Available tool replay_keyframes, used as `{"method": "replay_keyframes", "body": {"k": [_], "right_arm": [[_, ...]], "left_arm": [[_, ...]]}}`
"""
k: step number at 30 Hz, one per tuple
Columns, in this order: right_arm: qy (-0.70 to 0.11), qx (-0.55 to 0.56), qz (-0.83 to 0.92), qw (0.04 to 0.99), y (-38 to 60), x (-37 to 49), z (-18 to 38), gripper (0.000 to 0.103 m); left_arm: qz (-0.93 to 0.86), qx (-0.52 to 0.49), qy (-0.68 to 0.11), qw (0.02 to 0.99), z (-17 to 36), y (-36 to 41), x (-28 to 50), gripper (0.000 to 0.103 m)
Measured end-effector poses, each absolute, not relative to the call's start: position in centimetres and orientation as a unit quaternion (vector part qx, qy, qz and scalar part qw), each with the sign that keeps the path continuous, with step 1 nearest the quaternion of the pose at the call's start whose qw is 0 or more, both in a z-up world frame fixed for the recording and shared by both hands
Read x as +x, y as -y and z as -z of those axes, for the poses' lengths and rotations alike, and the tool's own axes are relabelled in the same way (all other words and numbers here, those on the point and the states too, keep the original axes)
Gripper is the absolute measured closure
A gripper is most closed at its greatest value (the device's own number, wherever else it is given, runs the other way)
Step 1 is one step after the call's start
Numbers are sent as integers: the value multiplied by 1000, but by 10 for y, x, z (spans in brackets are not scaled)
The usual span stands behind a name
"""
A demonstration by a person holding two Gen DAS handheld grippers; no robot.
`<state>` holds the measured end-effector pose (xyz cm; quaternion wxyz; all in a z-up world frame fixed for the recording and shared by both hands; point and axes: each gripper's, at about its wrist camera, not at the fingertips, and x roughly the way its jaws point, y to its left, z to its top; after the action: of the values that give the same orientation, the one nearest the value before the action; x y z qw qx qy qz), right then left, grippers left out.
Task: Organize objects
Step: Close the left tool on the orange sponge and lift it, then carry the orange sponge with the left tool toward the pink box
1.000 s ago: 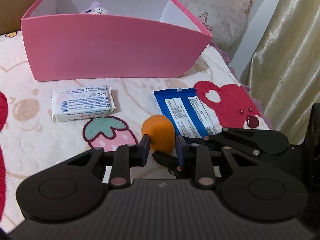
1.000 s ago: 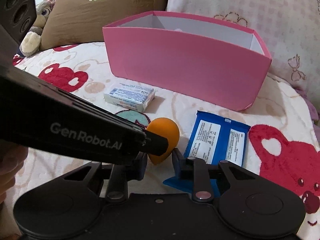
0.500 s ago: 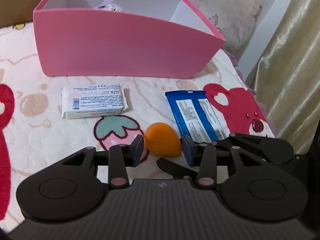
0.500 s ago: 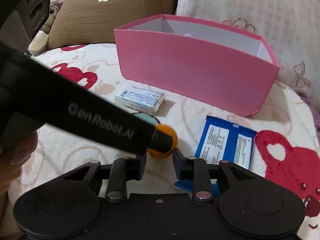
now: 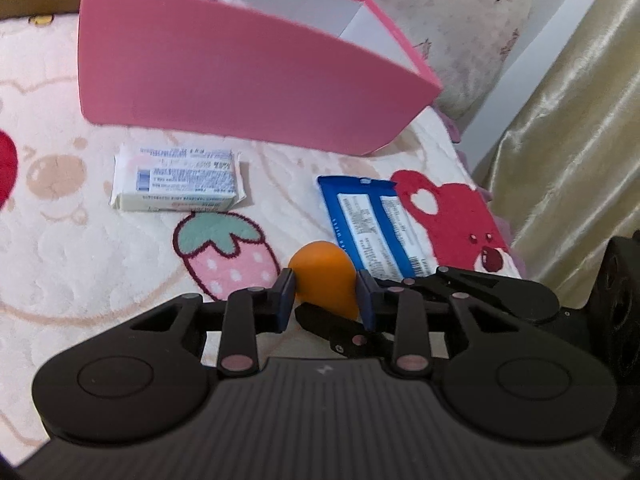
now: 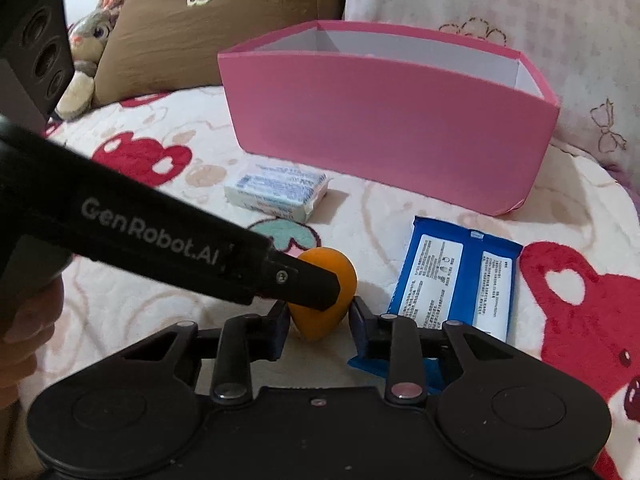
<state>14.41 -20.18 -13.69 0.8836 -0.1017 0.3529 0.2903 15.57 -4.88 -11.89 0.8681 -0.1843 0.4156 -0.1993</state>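
Observation:
An orange egg-shaped sponge (image 5: 325, 276) sits between the fingers of my left gripper (image 5: 325, 294), which is shut on it just above the bedspread. In the right wrist view the sponge (image 6: 332, 280) also lies between the fingers of my right gripper (image 6: 318, 326), which stand open around it; the left gripper's finger crosses in front. A white wrapped soap bar (image 5: 178, 180) and a blue flat packet (image 5: 370, 226) lie on the bedspread. The pink box (image 5: 240, 68) stands behind them, with a small purple item inside.
The bedspread (image 5: 80, 260) has strawberry and red bear prints. Pillows (image 6: 480, 0) lean behind the box, a brown cushion (image 6: 180, 28) and a plush rabbit (image 6: 86, 48) at far left. A gold curtain (image 5: 580, 120) hangs on the right.
My left gripper's fingers have closed in on the orange sponge. Both grippers have drawn back a little from the pink box, and the view has shifted leftward.

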Motion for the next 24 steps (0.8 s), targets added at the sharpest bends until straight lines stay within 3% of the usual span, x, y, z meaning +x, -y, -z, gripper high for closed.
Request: {"method": "replay_keyframes", "body": {"k": [24], "right_arm": [[-397,-69,-296,866,204,96,44,66]], "left_arm": [[251,-114,-455,847,20,48,110,72]]}}
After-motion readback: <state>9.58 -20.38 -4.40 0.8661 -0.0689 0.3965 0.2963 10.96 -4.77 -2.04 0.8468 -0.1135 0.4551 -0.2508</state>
